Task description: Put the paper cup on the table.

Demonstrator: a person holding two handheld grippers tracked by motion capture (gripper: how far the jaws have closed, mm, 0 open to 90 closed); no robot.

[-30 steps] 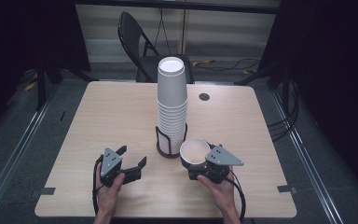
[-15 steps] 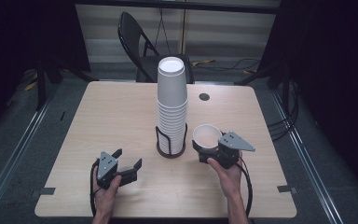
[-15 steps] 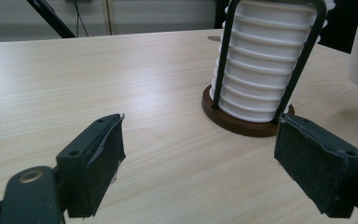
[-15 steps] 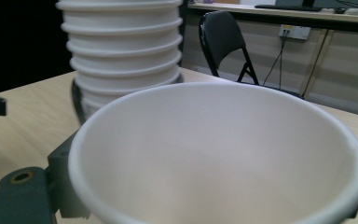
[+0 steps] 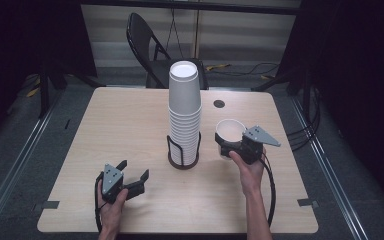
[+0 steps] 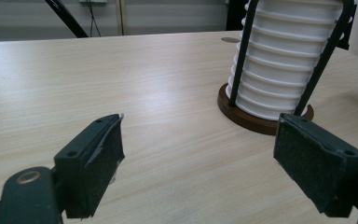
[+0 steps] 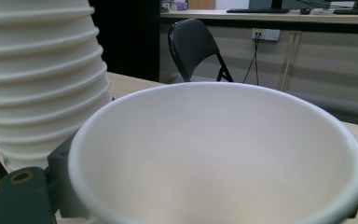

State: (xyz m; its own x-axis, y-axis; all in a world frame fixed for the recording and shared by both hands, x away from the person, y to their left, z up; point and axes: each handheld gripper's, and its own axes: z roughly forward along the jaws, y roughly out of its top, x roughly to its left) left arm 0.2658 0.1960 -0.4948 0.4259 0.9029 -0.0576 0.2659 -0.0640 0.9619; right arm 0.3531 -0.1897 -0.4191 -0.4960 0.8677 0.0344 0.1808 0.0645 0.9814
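Right gripper [image 5: 228, 145] clamped on single cup [image 5: 229, 131], mouth up, held clear of table [image 5: 130, 120], just right of stack [image 5: 184, 112]; likely lifted off or bound for stack top. Stack: tall, nested cups, standing in wire holder [image 5: 183, 152] at table centre, wires keep it upright. Left gripper [image 5: 132, 177] near table's front edge, left of stack, jaws spread wide, holding nothing; parked out of way, free to steady holder.

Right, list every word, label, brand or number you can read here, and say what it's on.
None can be read.
The held cup, the cup stack and the table are plain.
The small items on the far shelf in the right gripper view are too blurred to read.
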